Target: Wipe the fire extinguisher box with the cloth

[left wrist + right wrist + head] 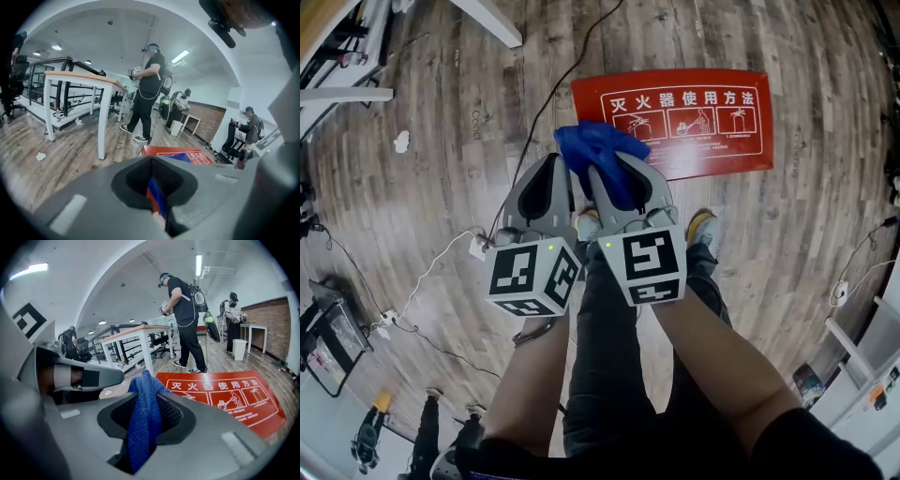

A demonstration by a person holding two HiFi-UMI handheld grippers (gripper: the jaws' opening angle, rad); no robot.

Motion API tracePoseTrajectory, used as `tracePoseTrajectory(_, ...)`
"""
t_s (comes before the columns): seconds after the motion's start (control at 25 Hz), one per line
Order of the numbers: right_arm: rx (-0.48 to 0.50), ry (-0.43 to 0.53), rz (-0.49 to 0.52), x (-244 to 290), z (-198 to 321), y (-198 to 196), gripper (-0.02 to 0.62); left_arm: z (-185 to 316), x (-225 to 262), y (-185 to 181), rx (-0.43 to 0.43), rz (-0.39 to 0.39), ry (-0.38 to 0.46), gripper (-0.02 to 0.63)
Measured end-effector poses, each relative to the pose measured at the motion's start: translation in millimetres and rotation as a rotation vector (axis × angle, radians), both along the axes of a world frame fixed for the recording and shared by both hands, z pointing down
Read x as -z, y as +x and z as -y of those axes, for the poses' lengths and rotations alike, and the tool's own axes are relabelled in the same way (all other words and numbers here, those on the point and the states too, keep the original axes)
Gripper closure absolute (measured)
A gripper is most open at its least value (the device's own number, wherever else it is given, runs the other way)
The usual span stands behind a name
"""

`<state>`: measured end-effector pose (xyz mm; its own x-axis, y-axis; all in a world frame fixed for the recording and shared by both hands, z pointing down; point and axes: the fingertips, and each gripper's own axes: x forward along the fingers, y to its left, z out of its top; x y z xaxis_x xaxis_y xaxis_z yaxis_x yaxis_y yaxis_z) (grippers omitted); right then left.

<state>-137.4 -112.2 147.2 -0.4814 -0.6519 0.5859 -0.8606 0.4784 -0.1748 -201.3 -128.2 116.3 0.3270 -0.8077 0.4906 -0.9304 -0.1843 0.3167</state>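
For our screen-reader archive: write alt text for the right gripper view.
The right gripper is shut on a blue cloth, with a red fire extinguisher box lying flat on the wooden floor ahead. The left gripper shows at left; people stand behind.

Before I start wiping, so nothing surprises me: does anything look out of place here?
The red box lies flat on the floor, instructions facing up, rather than standing. A white scrap lies loose to its left.

blue cloth (602,150), red white-lettered box (698,120)
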Motion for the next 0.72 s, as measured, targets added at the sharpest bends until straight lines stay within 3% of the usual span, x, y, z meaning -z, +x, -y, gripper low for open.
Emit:
tracePoseTrajectory(0.16, -0.011, 0.000, -0.009, -2.8, -0.7, 35.2, 0.476, 0.2, -2.9, 30.3, -0.011, 0.000, -0.003, 0.601)
tracePoseTrajectory(0.32, -0.064, -0.003, -0.026, -5.1, 1.3, 96.6, 0.476, 0.3, -5.1, 80.2, -0.040, -0.004, -0.009, 0.601)
tracePoseTrajectory(0.72, -0.247, 0.007, -0.074, -15.4, 1.5, 274.7, 0.476, 3.4, -18.7, 253.0, -0.210, -0.035, -0.019, 0.601)
